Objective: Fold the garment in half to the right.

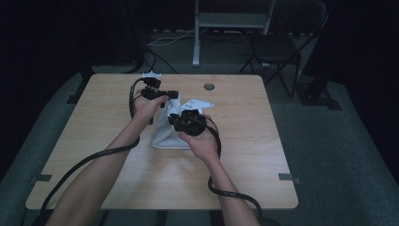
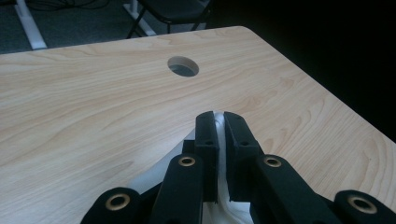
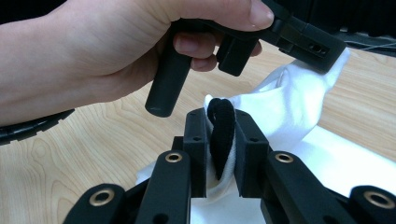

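Right now both grippers pinch the white cloth in the middle of the table: the left gripper grips its far top corner, and the right gripper grips its near top edge, black trim included. So the cloth hangs between them, long way down to the table, and I see no words on it.

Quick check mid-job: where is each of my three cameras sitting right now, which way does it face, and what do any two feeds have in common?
High view: above the person's side, facing forward and down on the table; both forearms, left gripper, right gripper.
Left gripper view: on the left gripper, facing across the table past its round hole; jaws pinch white cloth.
Right gripper view: on the right gripper, facing the left hand; jaws hold cloth with a black strip.
Shared: the cloth and tabletop.
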### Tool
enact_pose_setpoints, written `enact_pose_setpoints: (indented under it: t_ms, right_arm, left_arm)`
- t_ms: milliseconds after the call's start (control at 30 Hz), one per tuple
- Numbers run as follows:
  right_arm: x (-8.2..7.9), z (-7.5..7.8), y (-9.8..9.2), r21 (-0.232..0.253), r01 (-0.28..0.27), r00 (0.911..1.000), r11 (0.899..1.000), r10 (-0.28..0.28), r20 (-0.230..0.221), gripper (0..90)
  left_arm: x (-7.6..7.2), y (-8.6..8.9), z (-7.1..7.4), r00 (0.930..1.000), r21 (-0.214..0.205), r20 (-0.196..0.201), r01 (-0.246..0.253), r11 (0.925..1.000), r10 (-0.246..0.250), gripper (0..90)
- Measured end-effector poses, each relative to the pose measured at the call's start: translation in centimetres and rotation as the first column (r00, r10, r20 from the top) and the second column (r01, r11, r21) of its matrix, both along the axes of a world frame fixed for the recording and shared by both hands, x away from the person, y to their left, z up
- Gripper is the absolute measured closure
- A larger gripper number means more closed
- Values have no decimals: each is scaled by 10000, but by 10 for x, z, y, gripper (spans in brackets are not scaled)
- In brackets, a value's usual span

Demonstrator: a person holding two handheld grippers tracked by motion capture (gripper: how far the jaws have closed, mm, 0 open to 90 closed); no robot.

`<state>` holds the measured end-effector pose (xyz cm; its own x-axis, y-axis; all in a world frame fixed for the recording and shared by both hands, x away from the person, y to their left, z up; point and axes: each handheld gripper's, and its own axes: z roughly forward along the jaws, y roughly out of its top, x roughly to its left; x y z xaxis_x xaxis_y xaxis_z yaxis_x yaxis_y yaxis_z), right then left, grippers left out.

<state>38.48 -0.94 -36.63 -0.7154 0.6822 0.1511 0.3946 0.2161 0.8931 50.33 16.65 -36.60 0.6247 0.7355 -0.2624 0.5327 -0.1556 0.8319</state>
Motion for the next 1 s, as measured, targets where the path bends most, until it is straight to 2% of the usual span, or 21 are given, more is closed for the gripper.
enact_pose_setpoints:
  t_ms: [533, 1000]
  right_arm:
    - [-2, -16, -17, -176, 211, 9995, 9996, -216, -247, 777]
    - [-4, -30, -27, -225, 375, 9981, 9990, -386, -489, 775]
  left_arm:
    - [-2, -15, -15, 9990, -79, -106, 443, 9990, -443, 850]
    - [-4, -25, -21, 9977, 195, -136, 672, 9975, -669, 849]
